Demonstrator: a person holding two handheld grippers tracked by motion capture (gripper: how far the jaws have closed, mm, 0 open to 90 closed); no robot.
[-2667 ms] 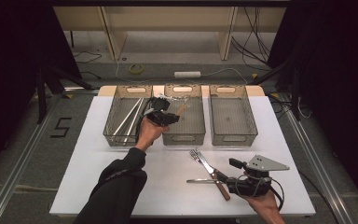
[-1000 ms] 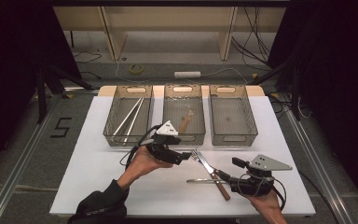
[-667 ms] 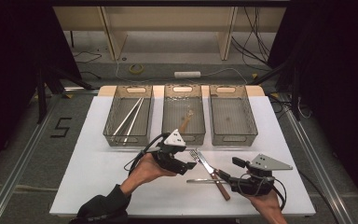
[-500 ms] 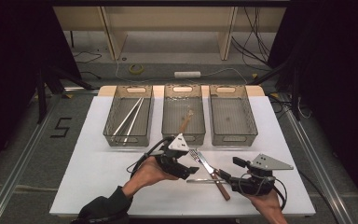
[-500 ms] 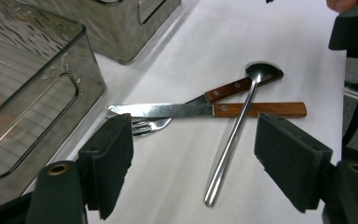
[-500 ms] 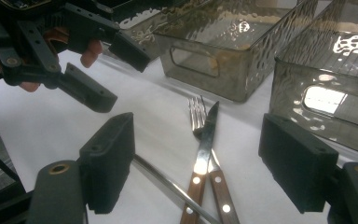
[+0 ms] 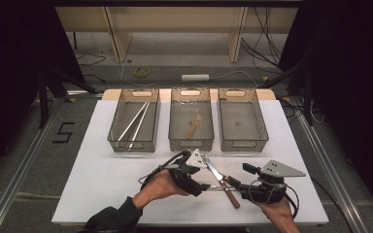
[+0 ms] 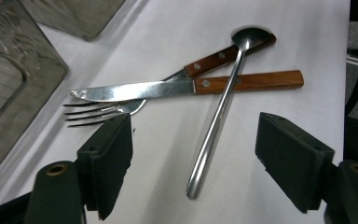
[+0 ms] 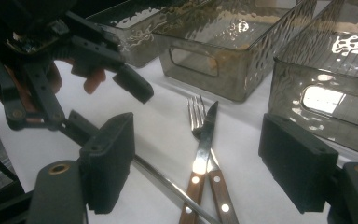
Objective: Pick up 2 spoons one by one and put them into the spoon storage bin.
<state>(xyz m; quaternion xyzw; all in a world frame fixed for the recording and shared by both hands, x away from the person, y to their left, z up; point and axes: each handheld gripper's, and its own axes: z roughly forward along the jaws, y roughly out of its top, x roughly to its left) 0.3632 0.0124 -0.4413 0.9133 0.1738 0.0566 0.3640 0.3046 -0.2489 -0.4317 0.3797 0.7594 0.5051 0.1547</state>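
With chopsticks and one wooden-handled utensil already binned, my left tongs [image 8: 193,158] hang apart over the steel spoon [image 8: 219,112] beside the wooden-handled knife [image 8: 168,87], my right tongs [image 9: 205,158] apart too.

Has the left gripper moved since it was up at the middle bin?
Yes. The left gripper has come back from the middle bin toward the table's near edge, now open over the spoon beside the knife.

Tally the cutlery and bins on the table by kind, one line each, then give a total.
Bins: 3, left bin, middle bin, right bin
Chopsticks: 2, pair in the left bin
Wooden utensil: 1 in the middle bin, kind unclear
Knife: 1
Fork: 1
Spoon: 1
Total: 9
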